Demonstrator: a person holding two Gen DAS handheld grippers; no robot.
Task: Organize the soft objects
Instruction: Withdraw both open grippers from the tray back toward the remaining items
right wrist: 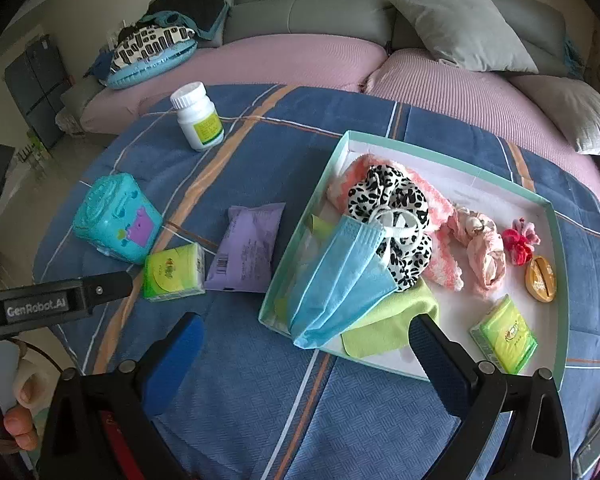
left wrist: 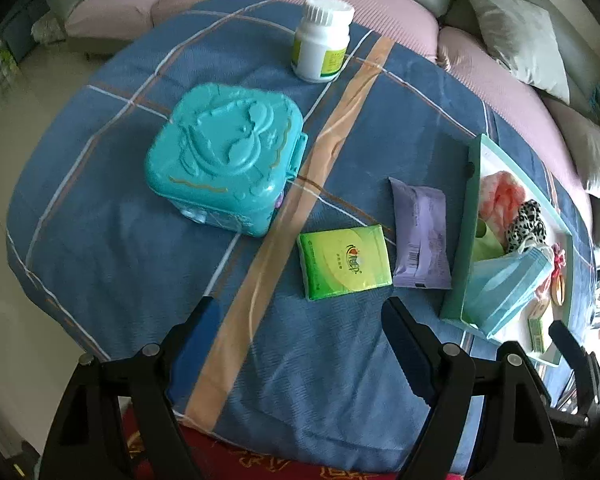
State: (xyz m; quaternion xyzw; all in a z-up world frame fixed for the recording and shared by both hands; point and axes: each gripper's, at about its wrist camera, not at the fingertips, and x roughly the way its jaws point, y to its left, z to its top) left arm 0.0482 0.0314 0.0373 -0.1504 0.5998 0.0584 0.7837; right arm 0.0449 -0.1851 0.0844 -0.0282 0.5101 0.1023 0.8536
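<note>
Holding nothing, both left gripper and right gripper spread wide. One mask drapes over tray rim; one green tissue pack inside, another tissue pack and one purple packet beside tray.

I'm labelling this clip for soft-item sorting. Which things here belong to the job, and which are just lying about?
Part of the job: tray, face mask, leopard scrunchie, green tissue pack, purple wipes pack.

Lying about: pill bottle, teal toy box, sofa cushion.

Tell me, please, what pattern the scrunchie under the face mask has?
Black-and-white leopard print scrunchie; clearest in the right wrist view.
</note>
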